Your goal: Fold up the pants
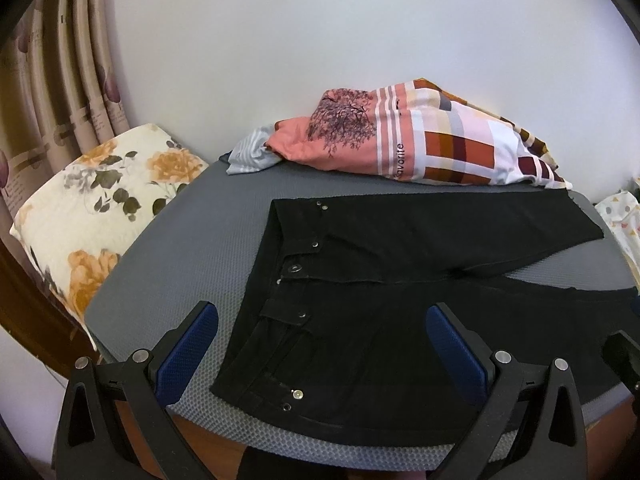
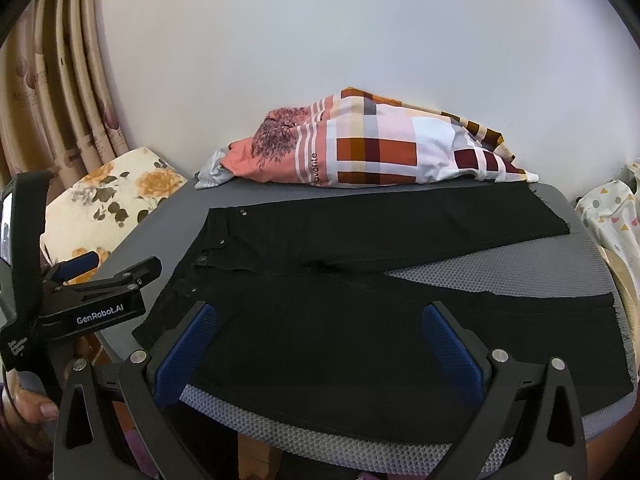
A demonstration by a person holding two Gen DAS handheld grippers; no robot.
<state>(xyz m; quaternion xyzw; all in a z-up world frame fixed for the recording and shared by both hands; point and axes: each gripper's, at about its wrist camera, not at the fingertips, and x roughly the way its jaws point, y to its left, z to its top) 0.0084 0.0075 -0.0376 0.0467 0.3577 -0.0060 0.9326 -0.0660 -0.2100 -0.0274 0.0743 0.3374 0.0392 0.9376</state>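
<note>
One pair of black pants (image 1: 360,280) lies flat on the grey worktop (image 1: 180,248), legs spread. Two claws, left (image 1: 322,344) and right (image 2: 320,344), gape wide, empty. Only the right view shows both hems.

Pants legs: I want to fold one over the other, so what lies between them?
Only bare grey mat shows in the wedge between the two legs of the black pants, clearest in the right wrist view.

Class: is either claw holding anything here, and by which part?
Nothing is held. The left claw and right claw are open above the flat black cotton pants.
</note>
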